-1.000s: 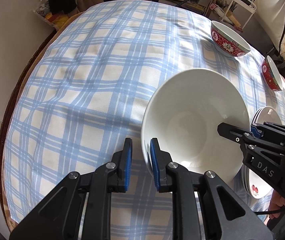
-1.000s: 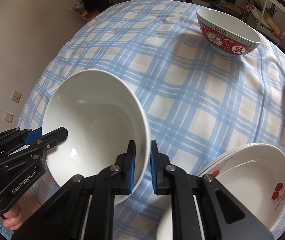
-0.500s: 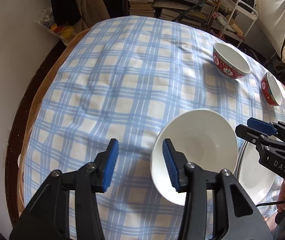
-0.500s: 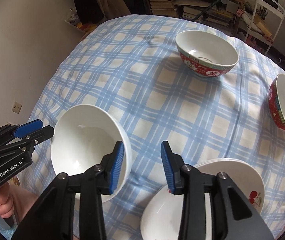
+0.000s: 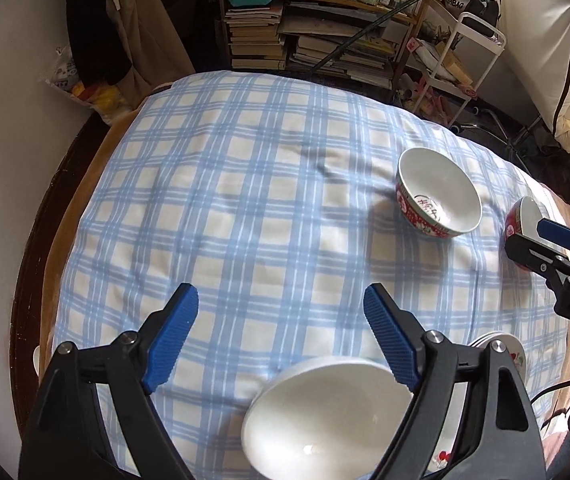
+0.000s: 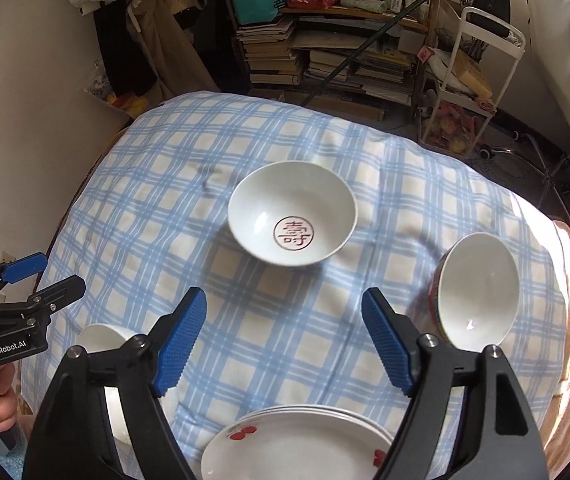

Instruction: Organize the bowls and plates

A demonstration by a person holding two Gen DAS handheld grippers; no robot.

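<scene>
Three bowls (image 6: 292, 224) and one plate stack (image 6: 297, 440); both claws (image 5: 281, 332) (image 6: 285, 336) opening, empty.

**Checked bench with bowls and plates**

The bench (image 6: 269, 360) wears a blue-and-white checked cloth (image 5: 245, 216). Directly on the cloth sit a plain white bowl (image 5: 325, 412), a stack of plates (image 6: 297, 444) with red fruit prints, a bowl with a red mark inside (image 6: 292, 224), and a tilted red-sided bowl (image 6: 479, 292), possibly leaning on something unseen.
</scene>
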